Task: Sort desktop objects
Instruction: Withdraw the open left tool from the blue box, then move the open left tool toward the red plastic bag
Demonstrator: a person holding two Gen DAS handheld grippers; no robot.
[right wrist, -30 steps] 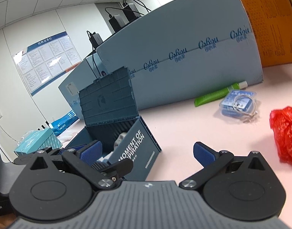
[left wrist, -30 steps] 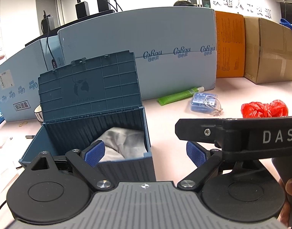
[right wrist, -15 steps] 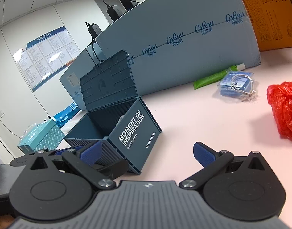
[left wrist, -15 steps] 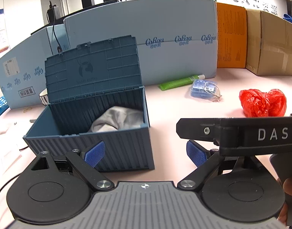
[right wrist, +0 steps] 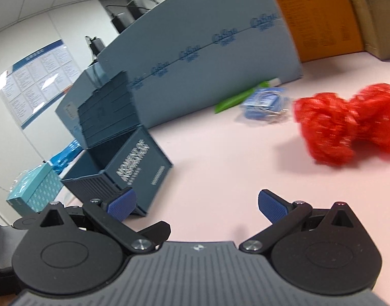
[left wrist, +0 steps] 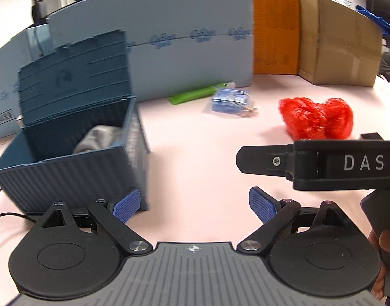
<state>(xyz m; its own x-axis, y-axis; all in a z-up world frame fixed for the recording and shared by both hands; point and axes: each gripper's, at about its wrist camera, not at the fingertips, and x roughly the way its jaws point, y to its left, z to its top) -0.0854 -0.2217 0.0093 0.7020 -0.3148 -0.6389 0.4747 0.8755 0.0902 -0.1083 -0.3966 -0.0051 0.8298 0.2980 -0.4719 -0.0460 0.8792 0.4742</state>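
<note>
Grippers (left wrist: 193, 202) (right wrist: 196, 202) both agape (empty) near red bag (right wrist: 347, 125).

Both views have swung right across the table: the open blue storage box (left wrist: 75, 153) has slid toward the left edge, while the red plastic bag (right wrist: 347, 125) now sits larger and nearer the right gripper (right wrist: 196, 204). Both pictures have turned motion-blurred.
</note>
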